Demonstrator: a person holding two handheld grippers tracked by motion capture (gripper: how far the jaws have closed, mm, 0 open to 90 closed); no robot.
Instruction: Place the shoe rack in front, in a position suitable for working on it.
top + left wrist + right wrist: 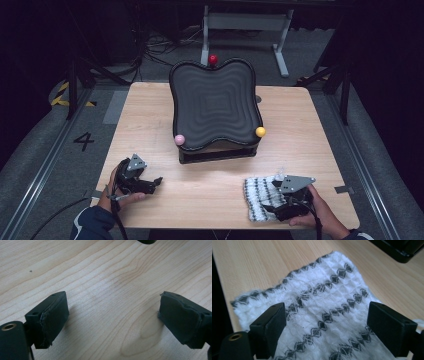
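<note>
From above, the cloth [259, 198] lies at the tabletop's [210, 185] near right corner, under the right claw [272, 204]. The left claw [113, 315] hangs released over bare wood, idle. The right claw [327, 322], jaws spread, straddles the cloth [324, 302], likely poised to pinch it.

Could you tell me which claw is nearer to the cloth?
Right. The right claw is open directly over the cloth; the left claw sits across the table, well apart.
</note>
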